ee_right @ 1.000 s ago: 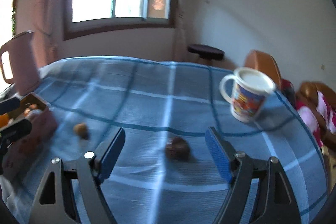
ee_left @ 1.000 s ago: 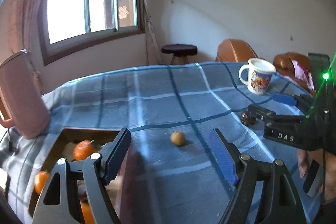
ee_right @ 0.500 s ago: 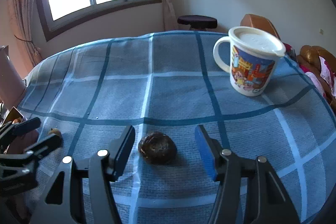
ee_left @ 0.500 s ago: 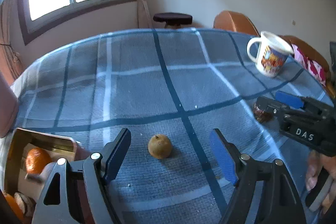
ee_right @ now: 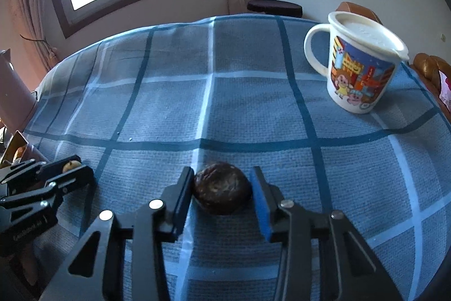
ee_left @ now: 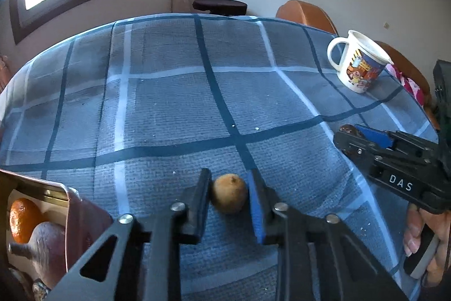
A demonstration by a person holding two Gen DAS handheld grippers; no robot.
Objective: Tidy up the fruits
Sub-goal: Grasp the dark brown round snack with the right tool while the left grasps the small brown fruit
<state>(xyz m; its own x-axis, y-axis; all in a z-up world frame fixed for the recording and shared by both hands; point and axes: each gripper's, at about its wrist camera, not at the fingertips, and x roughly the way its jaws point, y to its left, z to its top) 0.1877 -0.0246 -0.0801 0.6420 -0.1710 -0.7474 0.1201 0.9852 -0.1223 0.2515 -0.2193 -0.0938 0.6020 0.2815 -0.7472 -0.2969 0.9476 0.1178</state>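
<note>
A: How does the left tool (ee_left: 229,195) stand?

B: Its two pads are drawn in close on either side of a small tan fruit (ee_left: 229,193) that sits on the counter (ee_left: 169,103). They look to be touching it or nearly so; I can't tell whether it is properly clamped. The fruit rests on the blue checked cloth.

A: And the right tool (ee_right: 222,192)?

B: Much the same. Its jaws are narrowed around a dark wrinkled fruit (ee_right: 222,191), the left pad against the skin and the right pad just beside it. That fruit is also down on the cloth, not lifted.

A: Where do they go?

B: I'd judge into the box (ee_left: 63,198) at the left tool's near left. An orange (ee_left: 24,219) and a purplish fruit (ee_left: 48,247) already lie in it.

A: What could go wrong?

B: Both fruits are round, so a pinch that lands off centre could squirt them out forward and they'd roll across the cloth. The dark one looks soft, and too hard a squeeze may bruise or split it.

A: Anything beyond the tools?

B: A cartoon mug (ee_right: 356,66) with a lid stands well ahead and to the right of the dark fruit, so a wide swing of the right tool could knock it. The two tools are also near each other, and if both head for the box together they may collide.
</note>
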